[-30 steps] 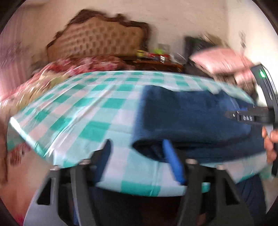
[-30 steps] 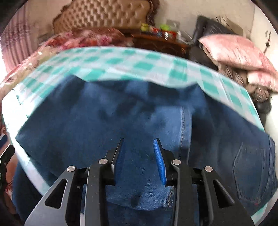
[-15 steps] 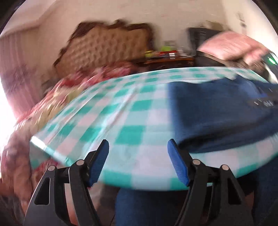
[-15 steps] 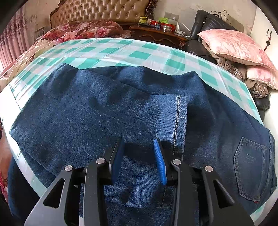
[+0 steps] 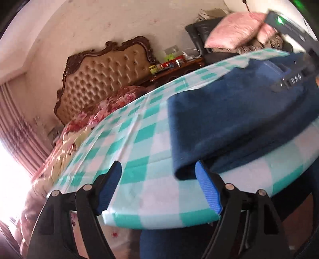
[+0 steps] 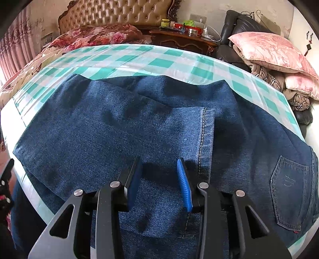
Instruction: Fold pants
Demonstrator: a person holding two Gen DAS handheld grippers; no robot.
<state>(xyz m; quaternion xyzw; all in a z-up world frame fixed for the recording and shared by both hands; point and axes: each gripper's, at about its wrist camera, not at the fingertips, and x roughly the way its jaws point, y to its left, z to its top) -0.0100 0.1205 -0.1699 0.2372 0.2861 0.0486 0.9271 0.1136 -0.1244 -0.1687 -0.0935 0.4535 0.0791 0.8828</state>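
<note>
Dark blue jeans [image 6: 123,127] lie folded on a table with a green-and-white checked cloth [image 6: 127,57]. A hemmed leg end [image 6: 203,129] lies on top and a back pocket [image 6: 289,191] shows at the right. My right gripper [image 6: 159,175] is open and empty just above the denim. In the left wrist view the folded jeans [image 5: 229,119] fill the right side. My left gripper [image 5: 158,179] is open and empty at the table's near edge, with its right finger beside the jeans' fold corner [image 5: 179,173]. The right gripper's body [image 5: 295,77] shows over the jeans.
A bed with a tufted headboard [image 6: 119,14] and a floral quilt [image 6: 95,37] stands behind the table. A wooden nightstand [image 6: 183,37] carries small items. Pink pillows [image 6: 273,51] are piled on a dark chair at the right. A person's blue trousers [image 5: 169,243] are below the table edge.
My left gripper swung out to the left off the jeans' corner, then came back toward it, tilted. The right gripper has stayed open over the jeans, nearly still.
</note>
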